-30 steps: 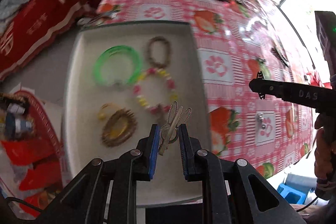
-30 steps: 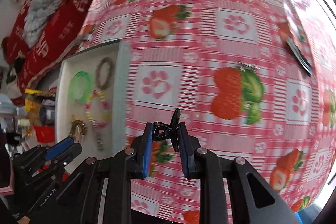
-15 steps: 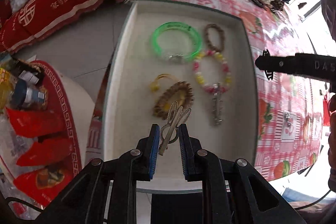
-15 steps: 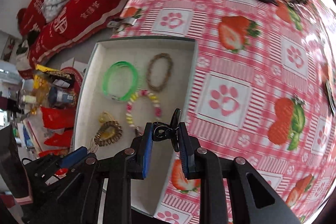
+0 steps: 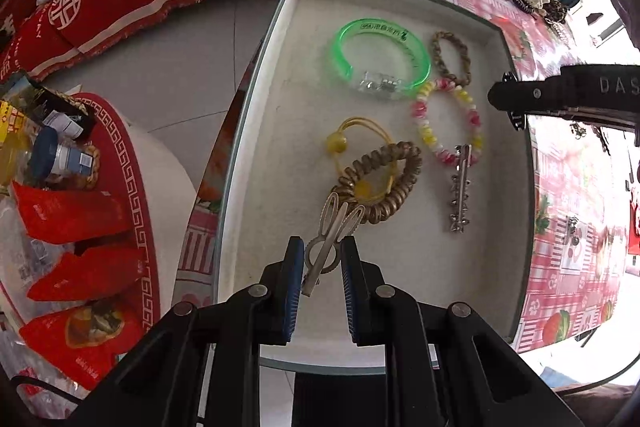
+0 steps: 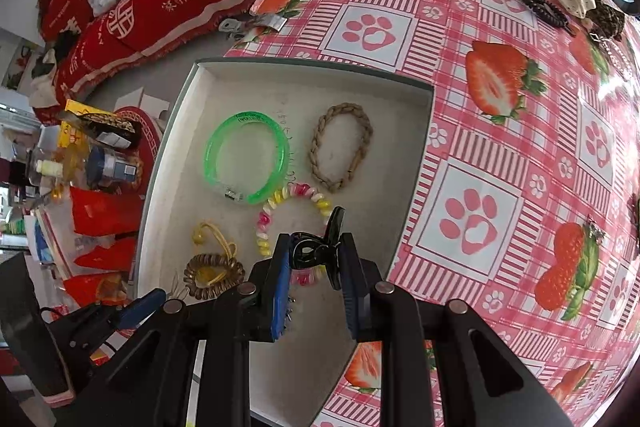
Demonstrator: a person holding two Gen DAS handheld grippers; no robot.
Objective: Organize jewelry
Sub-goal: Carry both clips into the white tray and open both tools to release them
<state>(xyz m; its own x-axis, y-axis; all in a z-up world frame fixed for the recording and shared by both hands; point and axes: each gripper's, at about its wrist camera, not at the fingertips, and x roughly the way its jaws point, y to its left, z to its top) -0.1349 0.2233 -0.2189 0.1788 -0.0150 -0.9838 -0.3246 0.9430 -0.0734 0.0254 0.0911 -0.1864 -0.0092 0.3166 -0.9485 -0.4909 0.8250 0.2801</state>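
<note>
Both arms have swung over the tray [image 5: 256, 131] within a second — drop-off looks next. The left hand-held gripper [image 5: 320, 267] pinches a silver hair clip [image 5: 334, 227] at its 6 o'clock edge; the right hand-held gripper [image 6: 314, 259] clamps a black claw clip [image 6: 320, 247] above the beaded bracelet [image 6: 296, 195].

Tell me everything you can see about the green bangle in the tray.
The green bangle is a translucent, bright green plastic-looking ring carrying small printed lettering on its band and a clear section with silvery bits inside. It lies flat in the far part of the white tray, beside the braided tan bracelet. The pink and yellow beaded bracelet sits right against its clear section; whether they touch is unclear. Neither gripper holds it.
</note>
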